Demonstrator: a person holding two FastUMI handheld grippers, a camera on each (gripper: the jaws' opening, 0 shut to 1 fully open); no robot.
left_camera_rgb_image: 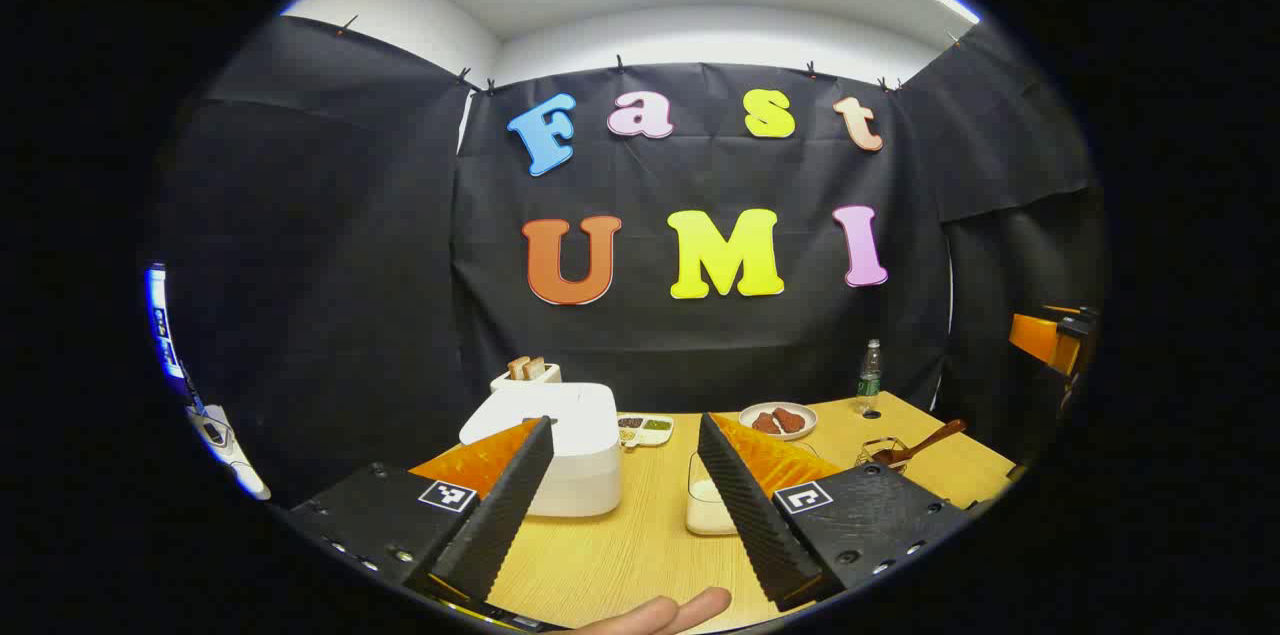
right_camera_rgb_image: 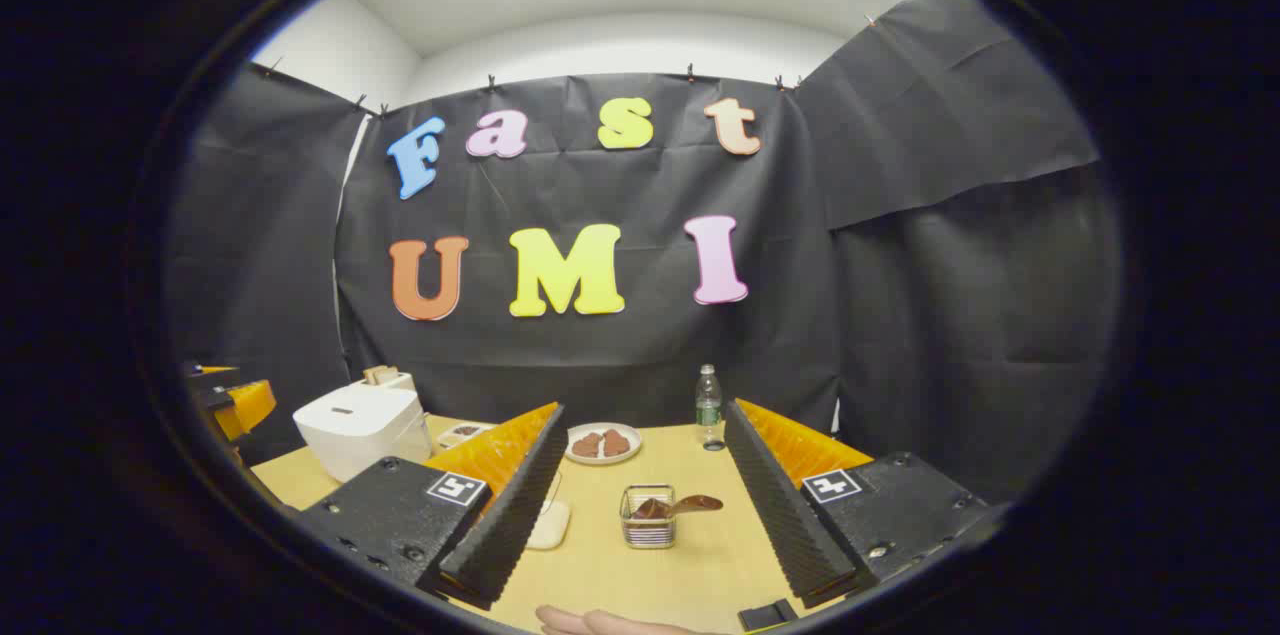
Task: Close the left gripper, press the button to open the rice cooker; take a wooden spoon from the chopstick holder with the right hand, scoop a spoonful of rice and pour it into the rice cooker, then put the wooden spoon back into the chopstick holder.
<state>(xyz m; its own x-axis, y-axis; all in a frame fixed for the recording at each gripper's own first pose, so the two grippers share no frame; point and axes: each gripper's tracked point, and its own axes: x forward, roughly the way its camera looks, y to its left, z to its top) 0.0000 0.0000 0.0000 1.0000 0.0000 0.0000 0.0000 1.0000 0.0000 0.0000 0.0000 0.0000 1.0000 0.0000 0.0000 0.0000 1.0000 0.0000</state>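
Observation:
A white rice cooker (left_camera_rgb_image: 560,445) with its lid down stands on the wooden table (left_camera_rgb_image: 620,555), just beyond my left gripper's (left_camera_rgb_image: 625,430) left finger. The left gripper is open and holds nothing. A clear container of white rice (left_camera_rgb_image: 708,505) sits ahead between its fingers, part hidden by the right one. In the right gripper view the wire chopstick holder (right_camera_rgb_image: 648,517) stands ahead with a wooden spoon (right_camera_rgb_image: 690,504) leaning out of it. My right gripper (right_camera_rgb_image: 645,415) is open and empty above the table. The rice cooker (right_camera_rgb_image: 362,430) is far left there.
A plate of brown food (right_camera_rgb_image: 603,443) and a water bottle (right_camera_rgb_image: 708,407) stand at the back of the table. A toaster with bread (left_camera_rgb_image: 526,373) and a small divided dish (left_camera_rgb_image: 645,428) sit behind the rice cooker. A person's fingers (left_camera_rgb_image: 660,615) show at the near edge.

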